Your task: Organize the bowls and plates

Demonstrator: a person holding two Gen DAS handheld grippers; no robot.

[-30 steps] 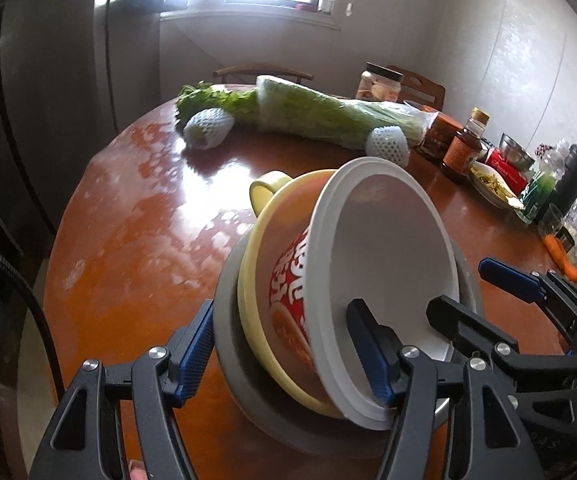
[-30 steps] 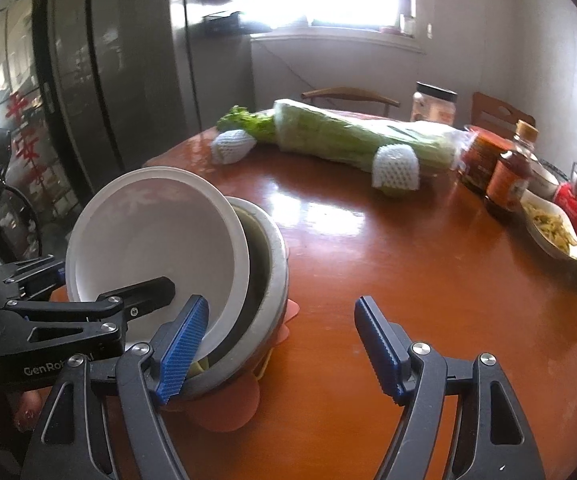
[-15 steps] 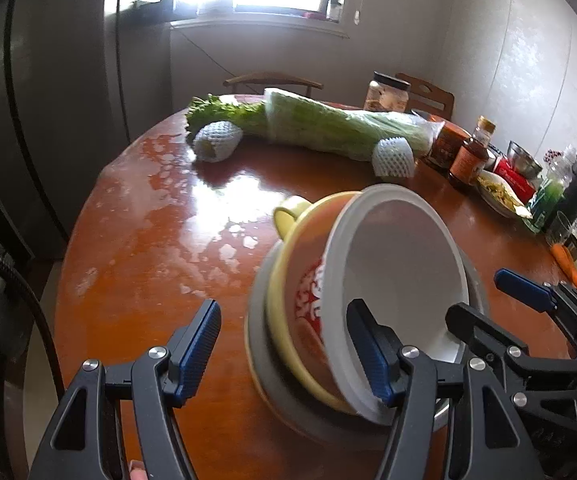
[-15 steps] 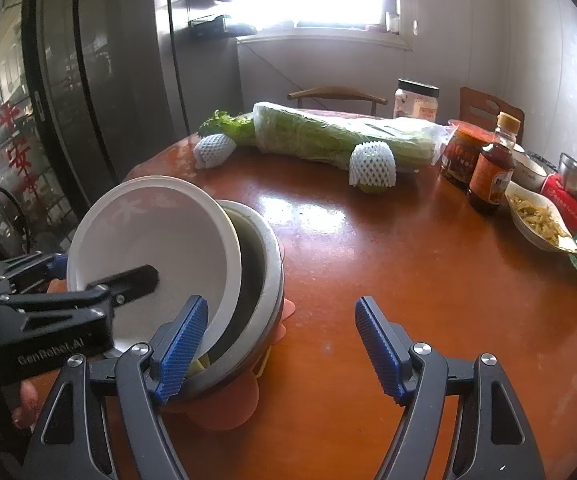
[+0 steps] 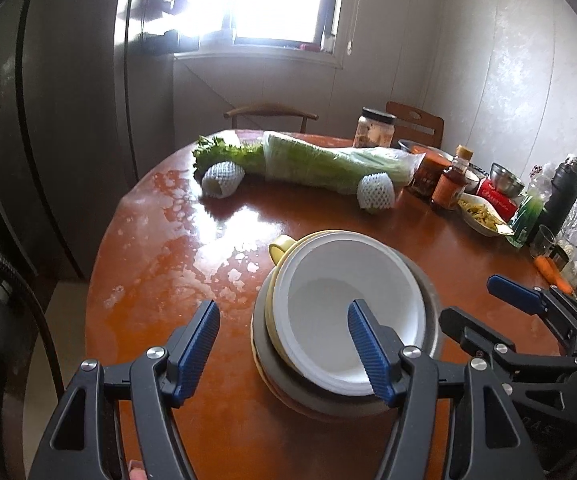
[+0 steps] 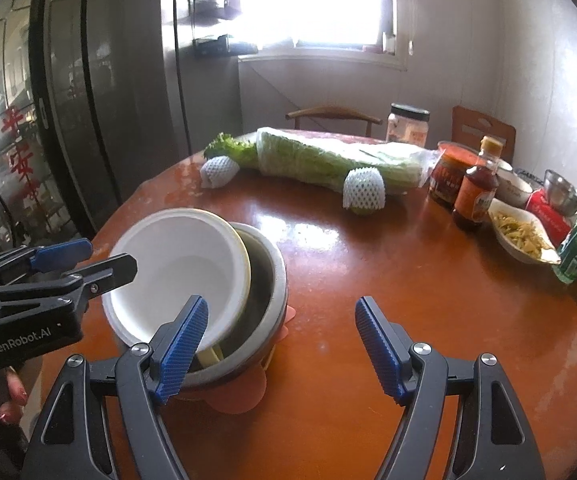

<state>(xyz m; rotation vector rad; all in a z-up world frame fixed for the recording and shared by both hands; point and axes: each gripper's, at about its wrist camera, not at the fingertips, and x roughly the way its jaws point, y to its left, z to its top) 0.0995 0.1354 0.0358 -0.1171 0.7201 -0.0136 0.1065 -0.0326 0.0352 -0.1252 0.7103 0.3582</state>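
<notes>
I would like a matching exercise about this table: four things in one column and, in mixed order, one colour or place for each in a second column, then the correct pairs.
Things
1. white bowl
2. yellow cup
3. grey metal bowl
4. sauce bottle

Descriptions
A. outermost of the nested stack
B. stands apart, beside the red-lidded jar
C. innermost, on top of the stack
D. its handle sticks out under the white rim

Pairs: 1-C, 2-D, 3-A, 4-B
</notes>
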